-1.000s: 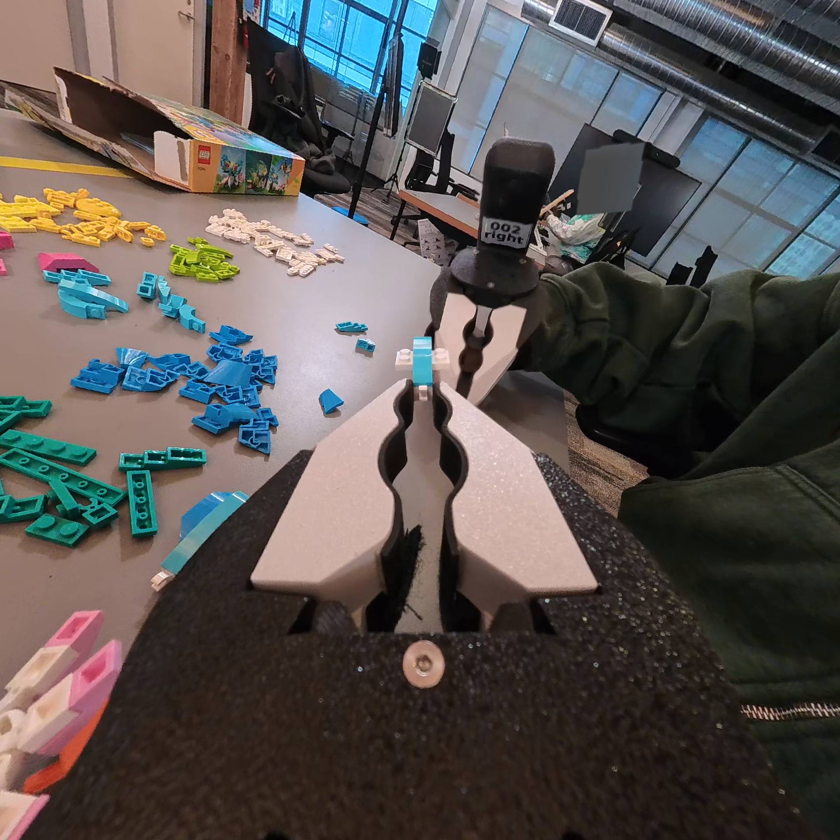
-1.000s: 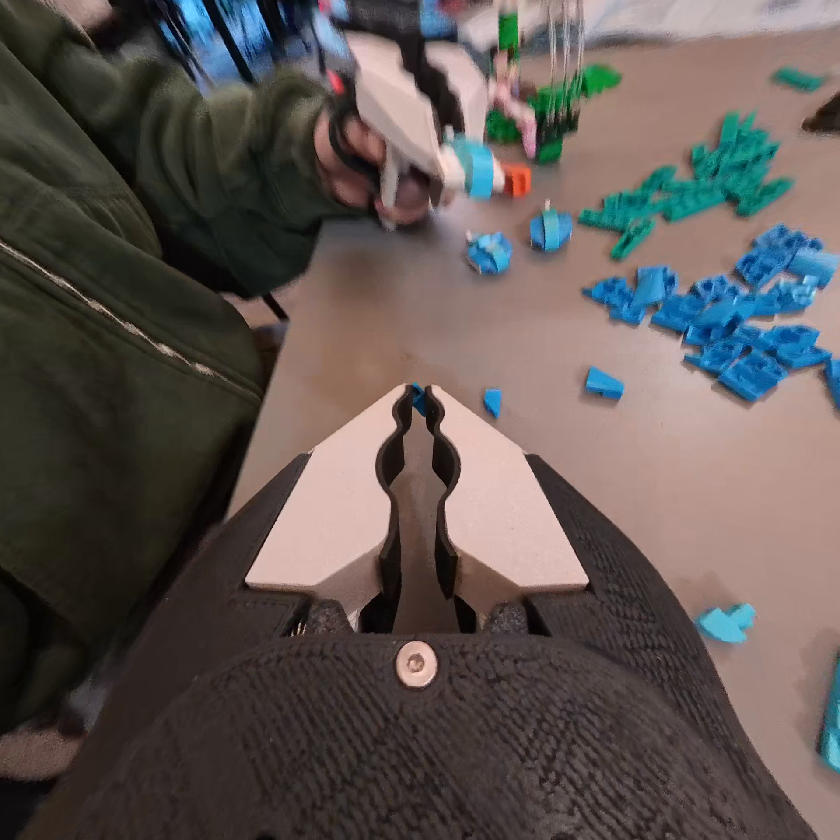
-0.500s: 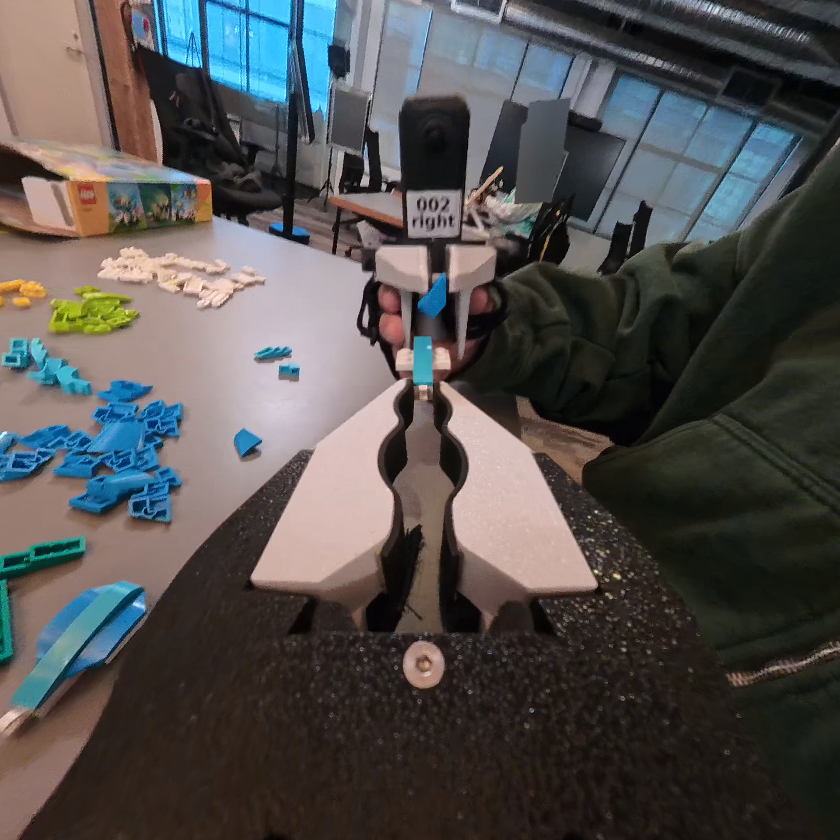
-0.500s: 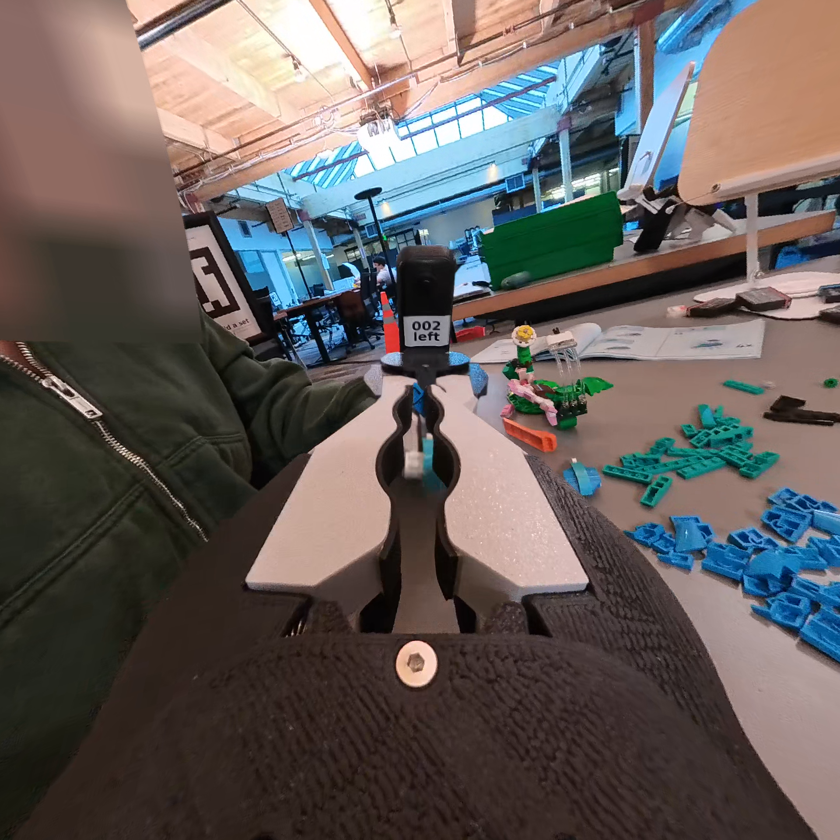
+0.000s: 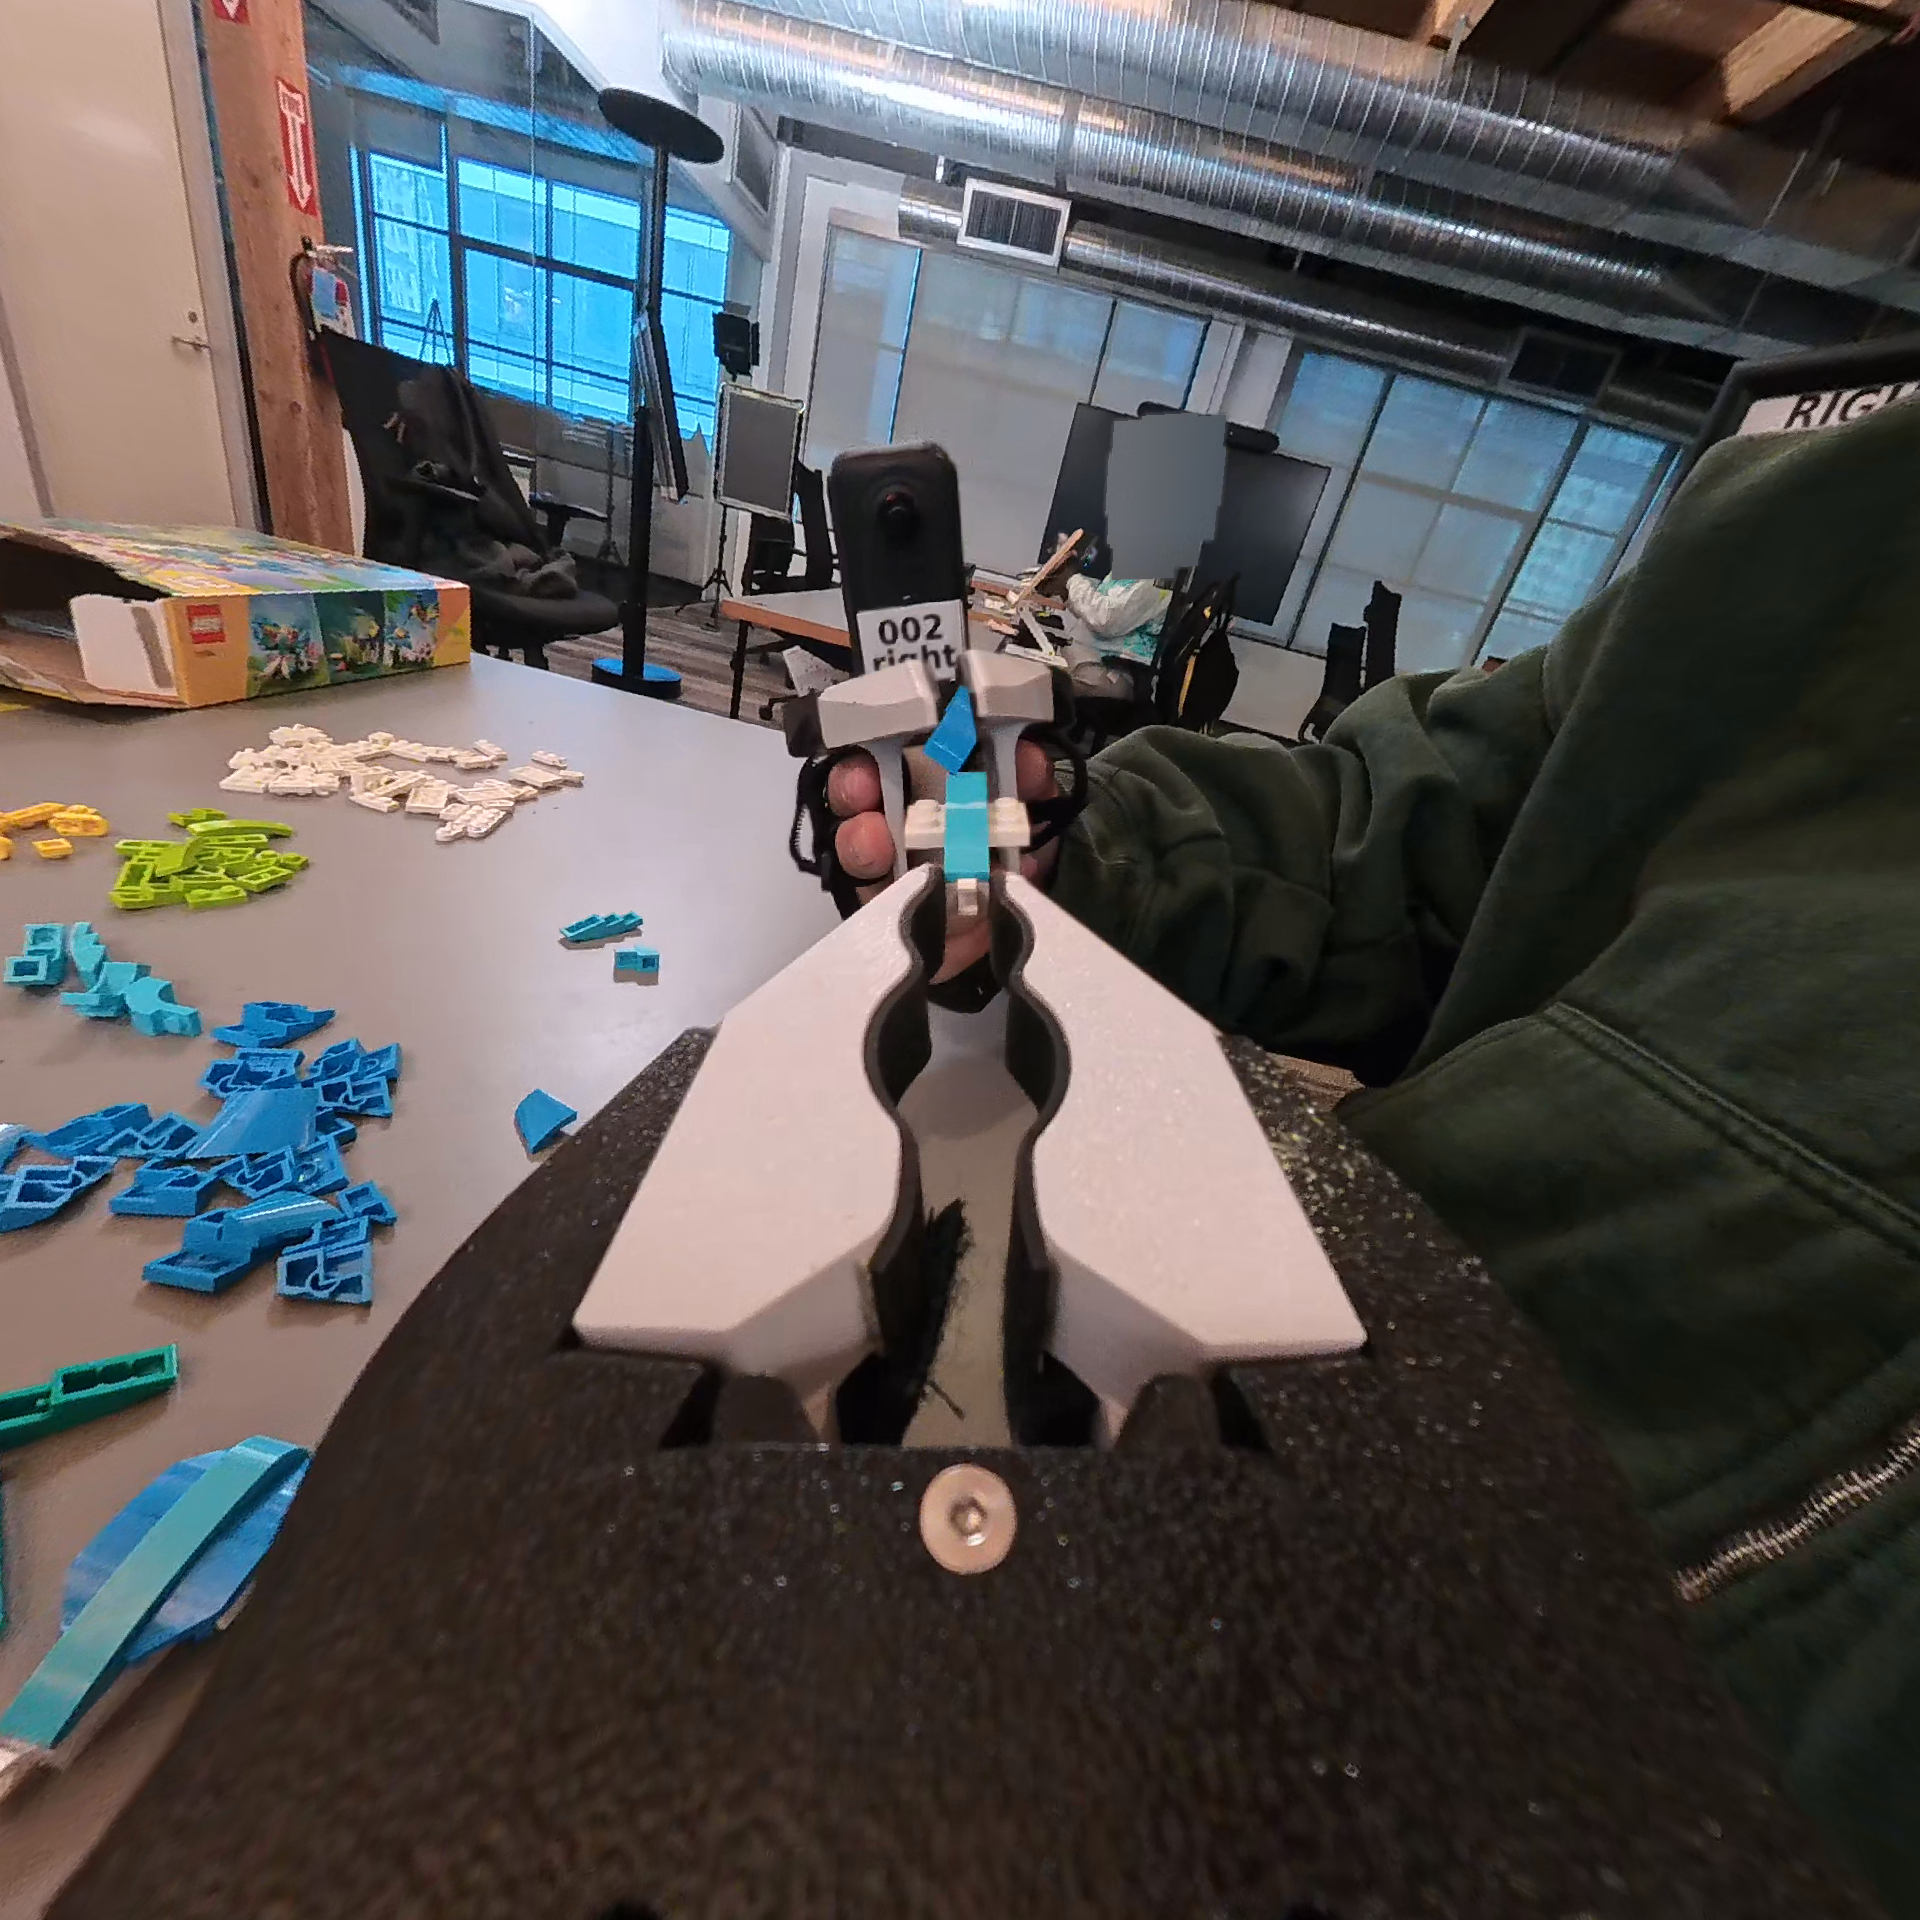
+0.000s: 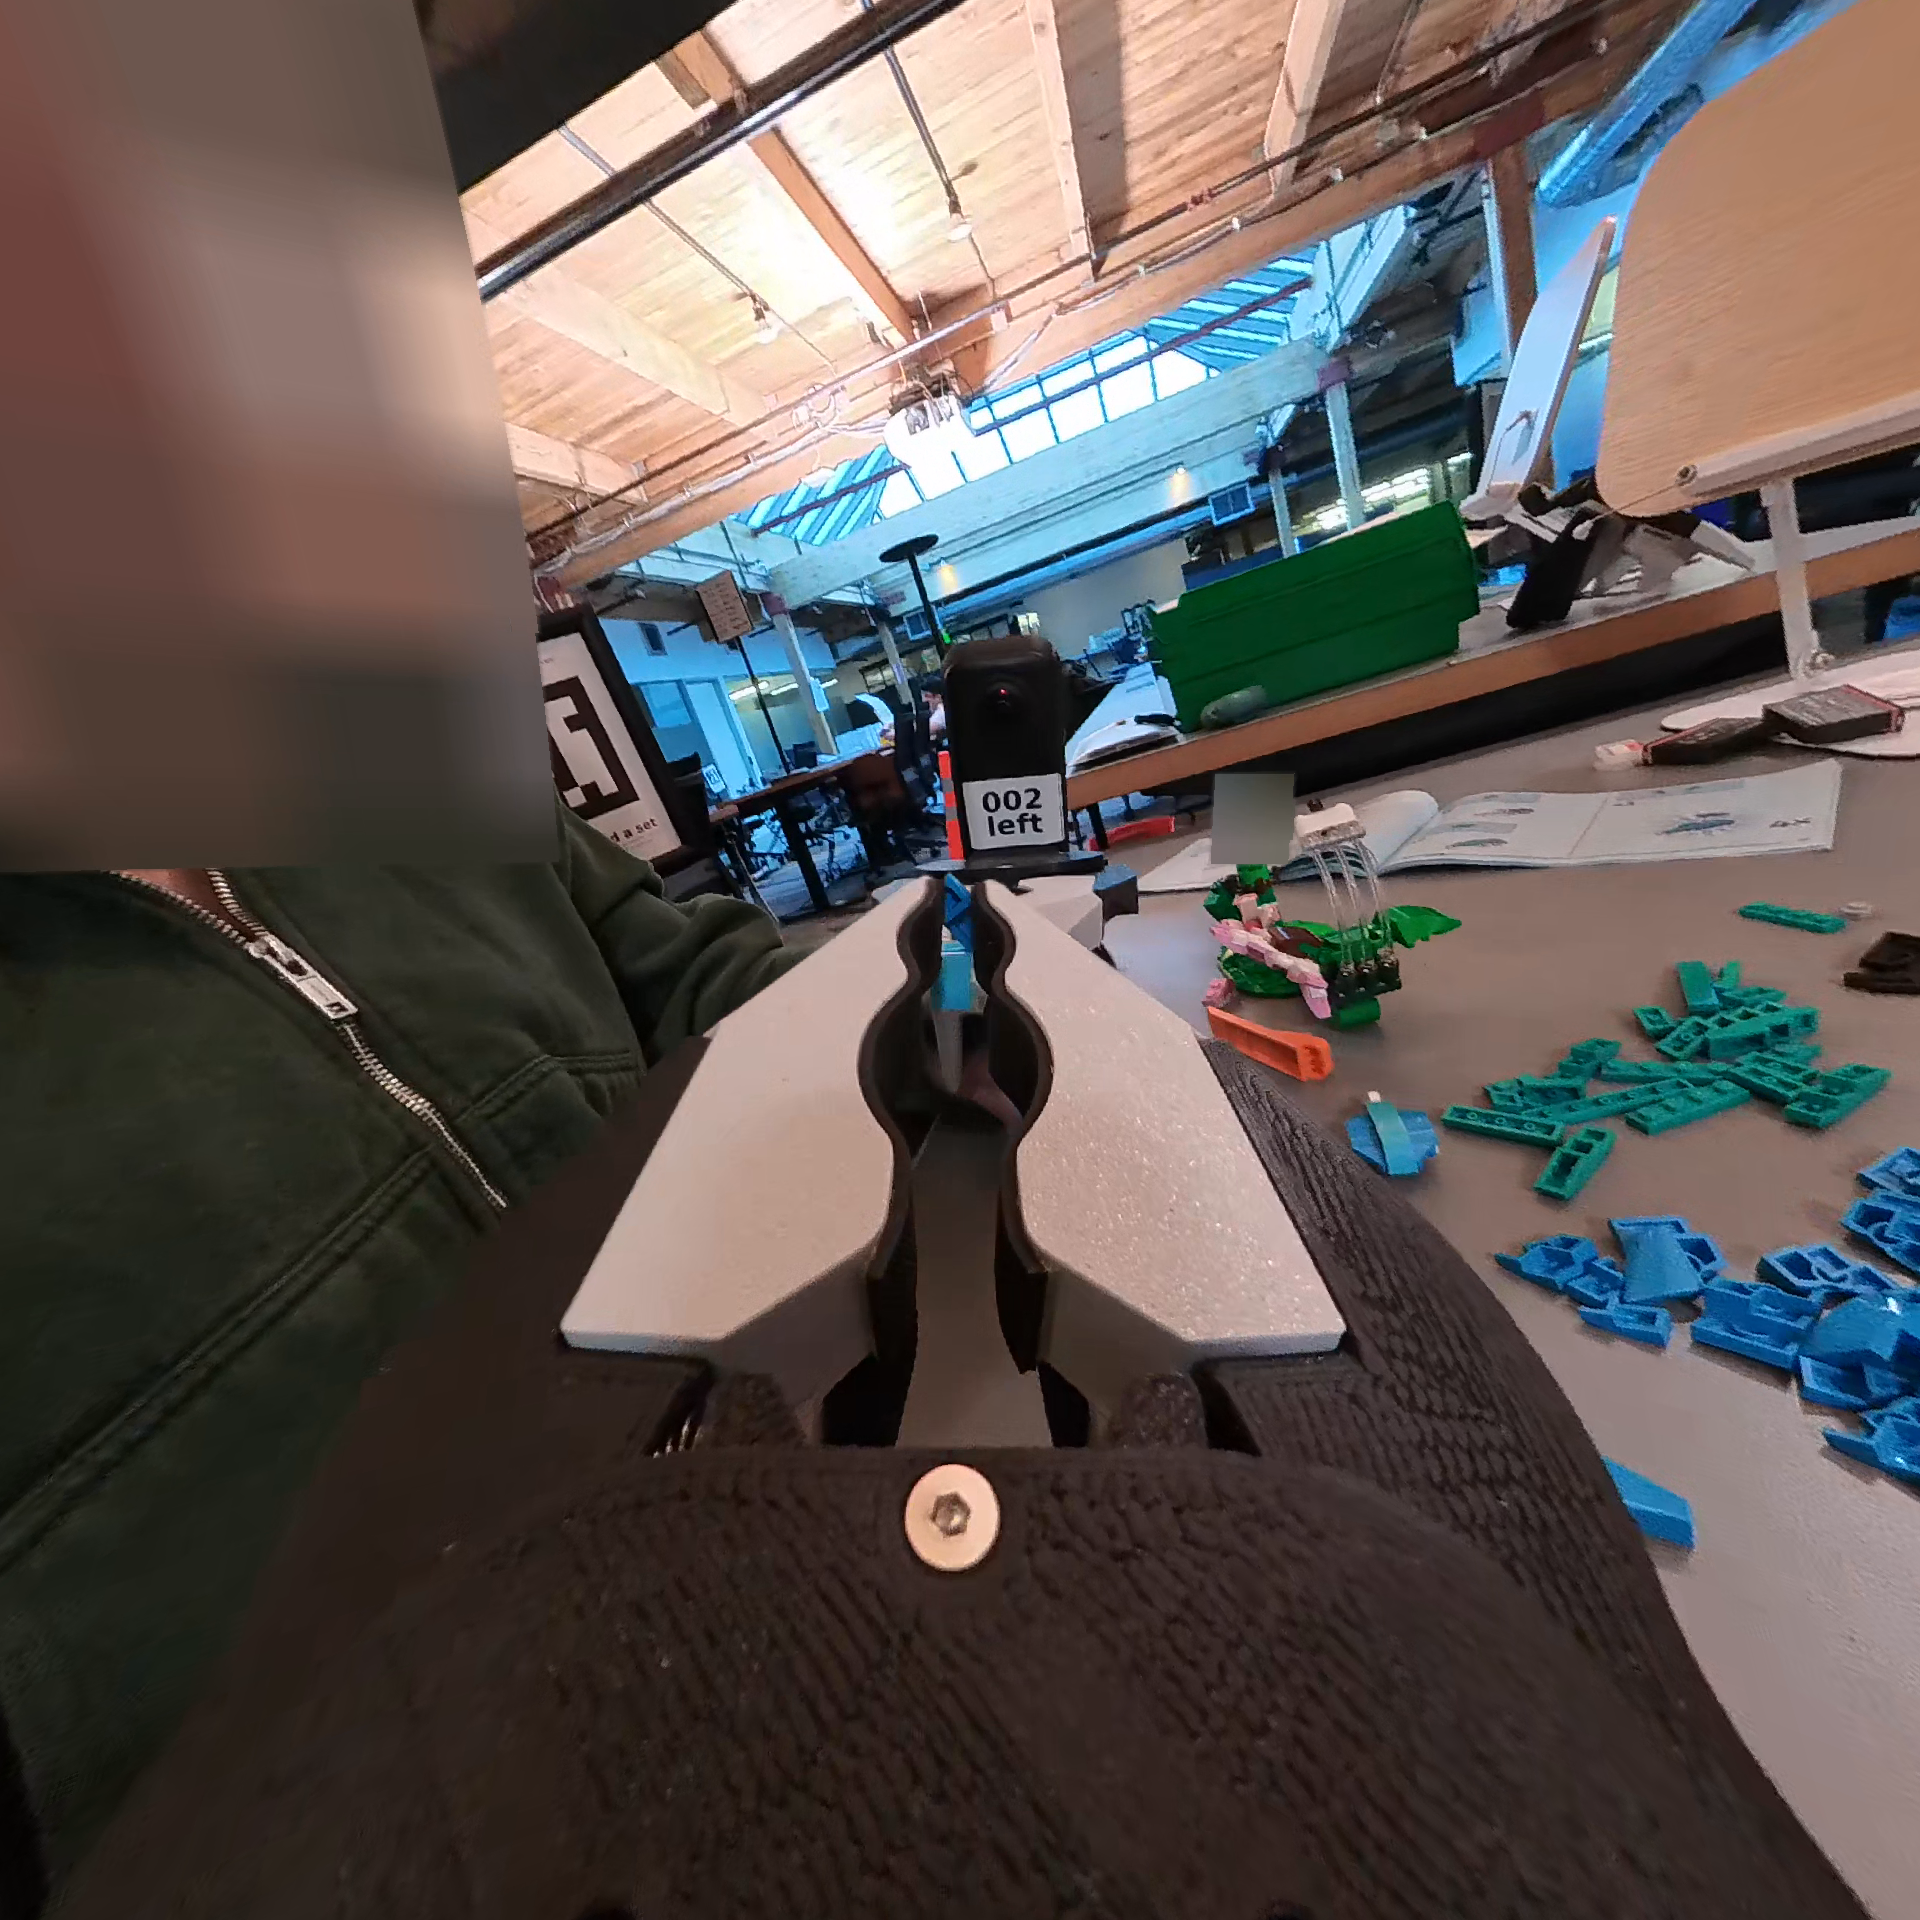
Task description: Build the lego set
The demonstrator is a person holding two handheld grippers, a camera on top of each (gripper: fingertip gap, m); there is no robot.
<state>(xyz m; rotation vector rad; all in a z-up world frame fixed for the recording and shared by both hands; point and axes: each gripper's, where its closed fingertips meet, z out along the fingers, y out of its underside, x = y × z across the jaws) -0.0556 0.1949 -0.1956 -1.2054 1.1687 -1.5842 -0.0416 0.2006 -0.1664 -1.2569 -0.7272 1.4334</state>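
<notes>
Two grippers meet nose to nose above the grey table [image 5: 623, 748]: the left gripper [image 5: 964, 891] pinches a small white-and-turquoise assembly [image 5: 966, 831], the right gripper [image 5: 954, 740] pinches a blue wedge piece [image 5: 952, 736] just above it. Joining is in hand; next, I judge, seat the wedge squarely.

Two grippers [image 5: 966, 883] [image 6: 961, 914], one cardboard box [image 5: 239, 623], one instruction booklet [image 6: 1558, 826], one orange separator [image 6: 1273, 1049]

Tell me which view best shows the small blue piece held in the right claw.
The left wrist view: the small blue piece faces the camera, pinched in the right claw. In the right wrist view, it is only a dark sliver at the claw's tips.
</notes>
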